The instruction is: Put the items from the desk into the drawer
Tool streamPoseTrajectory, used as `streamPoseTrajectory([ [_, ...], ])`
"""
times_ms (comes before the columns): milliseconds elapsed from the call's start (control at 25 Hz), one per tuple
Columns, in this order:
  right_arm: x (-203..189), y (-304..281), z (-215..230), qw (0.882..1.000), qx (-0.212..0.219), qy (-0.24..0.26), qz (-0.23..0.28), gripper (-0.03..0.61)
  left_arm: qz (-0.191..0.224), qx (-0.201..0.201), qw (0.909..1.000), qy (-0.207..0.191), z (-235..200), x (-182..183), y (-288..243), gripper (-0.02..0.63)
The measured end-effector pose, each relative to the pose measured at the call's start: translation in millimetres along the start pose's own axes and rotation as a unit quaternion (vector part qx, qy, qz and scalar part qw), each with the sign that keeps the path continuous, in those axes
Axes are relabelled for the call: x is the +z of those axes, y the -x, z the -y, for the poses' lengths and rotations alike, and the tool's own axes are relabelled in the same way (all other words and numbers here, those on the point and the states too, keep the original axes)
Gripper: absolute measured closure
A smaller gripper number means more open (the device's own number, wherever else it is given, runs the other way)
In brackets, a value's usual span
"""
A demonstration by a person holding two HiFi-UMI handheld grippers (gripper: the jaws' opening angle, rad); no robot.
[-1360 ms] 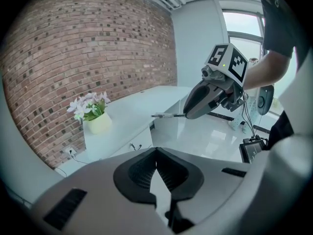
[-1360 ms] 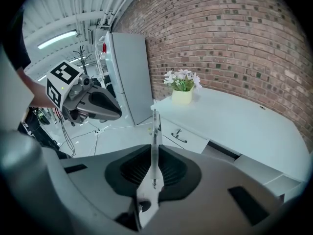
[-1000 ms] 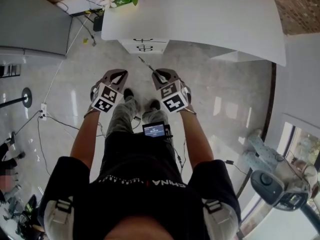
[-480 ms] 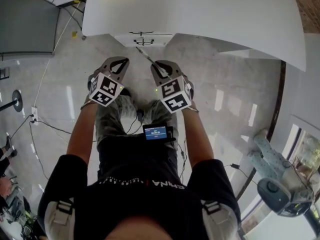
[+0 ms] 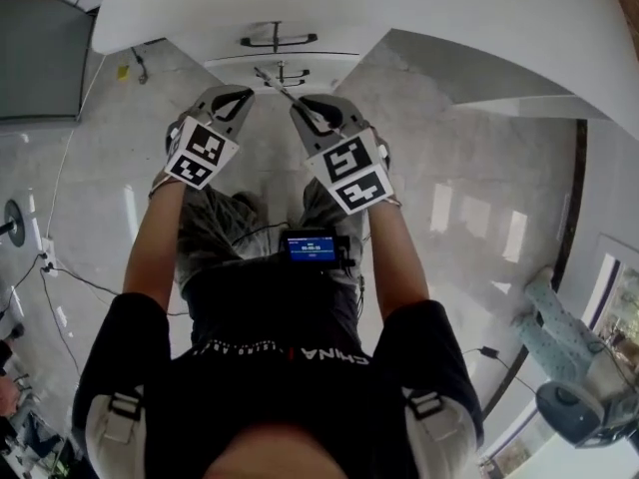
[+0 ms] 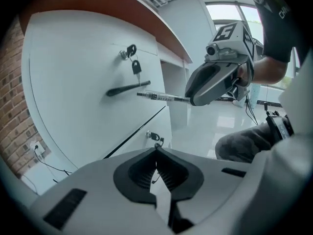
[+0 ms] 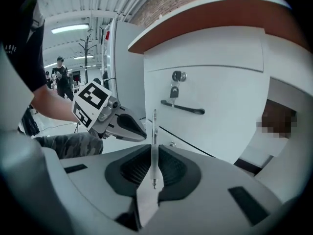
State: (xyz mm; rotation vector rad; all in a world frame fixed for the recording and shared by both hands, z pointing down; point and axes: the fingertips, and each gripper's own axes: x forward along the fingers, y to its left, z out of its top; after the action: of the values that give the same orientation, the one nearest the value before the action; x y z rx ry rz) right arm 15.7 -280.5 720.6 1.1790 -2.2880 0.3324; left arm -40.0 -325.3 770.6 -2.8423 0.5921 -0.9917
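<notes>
I stand facing a white desk [image 5: 419, 13] whose top drawer [image 7: 220, 97] is closed, with a black handle [image 5: 278, 40] [image 6: 128, 88] [image 7: 182, 108] and a key [image 6: 133, 58] [image 7: 174, 84] in its lock. My right gripper [image 5: 305, 111] [image 7: 153, 151] is shut on a thin silver pen [image 5: 280, 88] [image 7: 154, 129] [image 6: 161, 97], which points at the drawer front. My left gripper [image 5: 228, 93] [image 6: 156, 153] is beside it, jaws shut with nothing between them. Both are a short way in front of the drawers.
A second drawer [image 6: 146, 146] with its own lock [image 6: 154, 137] sits below the top one. There is a grey cabinet [image 5: 40, 58] to the left, cables [image 5: 60, 267] on the shiny floor, and a light-coloured device [image 5: 584, 387] at the lower right. A person [image 7: 62, 75] stands in the far room.
The desk and its drawers have come much closer in the head view. Both grippers have moved forward toward the drawer front, the right one still holding the pen.
</notes>
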Motion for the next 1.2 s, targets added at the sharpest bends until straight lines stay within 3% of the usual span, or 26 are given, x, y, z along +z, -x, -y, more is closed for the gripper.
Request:
streamPoseTrajectory([
  [400,-52.7,-41.7,6.7,0.998,-0.004,0.051,0.035,0.525,0.036,0.047,0.9978,-0.031,-1.3,-31.0,-47.7,0.601],
  [800,-57.8,-22.5,14.3,0.999,-0.005,0.043,0.031,0.525,0.033,0.056,0.9969,-0.045,8.3,-22.6,-54.3,0.601],
  [1000,-63.2,-22.6,14.8,0.999,0.002,0.039,0.030,0.525,-0.014,0.052,0.9933,-0.102,10.5,-32.7,-64.5,0.598],
  [1080,-61.7,-22.4,14.9,0.999,0.009,0.030,0.035,0.525,-0.028,0.046,0.9902,-0.129,11.0,-33.9,-68.0,0.562],
  [1200,-58.1,-20.9,16.6,0.999,0.014,0.019,0.043,0.525,-0.064,0.038,0.9798,-0.186,13.7,-37.1,-79.0,0.535],
])
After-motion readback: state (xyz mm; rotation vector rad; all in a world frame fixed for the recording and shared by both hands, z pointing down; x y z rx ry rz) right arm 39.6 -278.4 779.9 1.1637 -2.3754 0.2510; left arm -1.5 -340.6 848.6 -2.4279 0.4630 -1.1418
